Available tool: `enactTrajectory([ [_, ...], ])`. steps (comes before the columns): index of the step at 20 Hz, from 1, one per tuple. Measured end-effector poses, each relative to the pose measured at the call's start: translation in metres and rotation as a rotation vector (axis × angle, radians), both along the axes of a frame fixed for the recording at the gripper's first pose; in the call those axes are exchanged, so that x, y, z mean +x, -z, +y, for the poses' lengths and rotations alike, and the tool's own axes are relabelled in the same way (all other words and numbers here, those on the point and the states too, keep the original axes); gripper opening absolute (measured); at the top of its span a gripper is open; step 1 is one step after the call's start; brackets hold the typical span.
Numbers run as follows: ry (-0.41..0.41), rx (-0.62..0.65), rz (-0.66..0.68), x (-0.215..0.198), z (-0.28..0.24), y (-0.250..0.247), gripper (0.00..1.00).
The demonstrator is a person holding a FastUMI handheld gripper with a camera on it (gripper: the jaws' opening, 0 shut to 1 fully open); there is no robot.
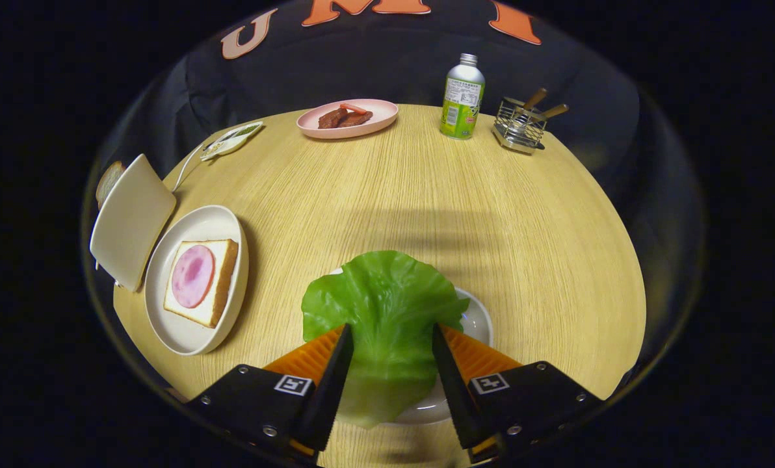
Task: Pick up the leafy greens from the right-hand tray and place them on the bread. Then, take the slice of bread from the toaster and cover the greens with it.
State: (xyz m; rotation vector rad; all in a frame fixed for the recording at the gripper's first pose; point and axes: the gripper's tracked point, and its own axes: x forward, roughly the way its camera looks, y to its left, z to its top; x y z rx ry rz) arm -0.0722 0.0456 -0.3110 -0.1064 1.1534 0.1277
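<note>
Gripper jaws open, 1 finger on each side of the lettuce leaf on its small tray, likely lining up the pick before carrying it to the ham-topped bread.

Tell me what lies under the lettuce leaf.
Under the lettuce leaf sits a white plate, its rim showing beside the leaf. Its centre is covered. The open gripper straddles the leaf.
</note>
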Motion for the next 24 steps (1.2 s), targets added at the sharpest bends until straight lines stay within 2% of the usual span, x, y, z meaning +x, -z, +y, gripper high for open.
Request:
enactTrajectory([
  [3, 0.024, 0.006, -0.021, 0.005, -0.002, 0.001, 0.28],
  [5, 0.024, 0.027, -0.025, 0.005, 0.000, -0.001, 0.17],
  [7, 0.047, 0.064, -0.034, 0.008, 0.003, -0.007, 0.09],
  [10, 0.075, 0.145, -0.073, 0.015, 0.014, -0.024, 0.07],
  [14, 0.057, 0.228, -0.142, 0.026, 0.034, -0.054, 0.07],
  [18, -0.023, 0.287, -0.182, 0.029, 0.071, -0.077, 0.07],
  [24, -0.180, 0.358, -0.172, 0.022, 0.144, -0.090, 0.07],
])
